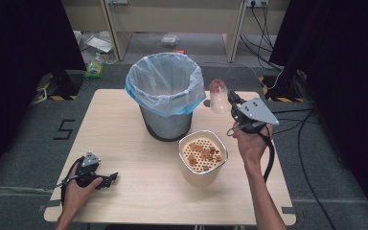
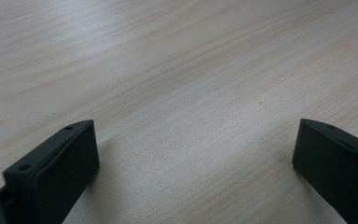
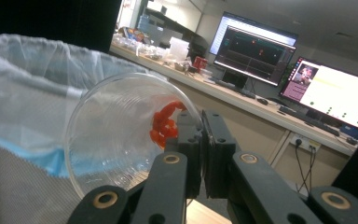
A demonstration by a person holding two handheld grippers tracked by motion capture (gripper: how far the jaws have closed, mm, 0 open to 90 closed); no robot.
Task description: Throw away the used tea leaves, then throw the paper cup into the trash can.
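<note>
Clear plastic, one cup [image 3: 121,135] with red bits inside hangs pinched by its rim in the right gripper [image 3: 201,154], beside the one lined bin [image 1: 166,96]; the left gripper [image 2: 193,154] rests wide open and empty on the table [image 1: 124,148]; one perforated container [image 1: 202,155] stands near.

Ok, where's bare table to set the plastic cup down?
Bare wood lies left of the bin, running down to the left gripper, and along the near edge of the table. It's crowded around the strainer pot below the bin.

Clear plastic cup [image 3: 116,135], red bits inside [image 3: 165,123]. Grey mesh bin [image 1: 165,122], pale blue liner [image 1: 165,81]. White perforated canister [image 1: 202,158] (brown scraps). Light woodgrain table [image 1: 124,158].
</note>
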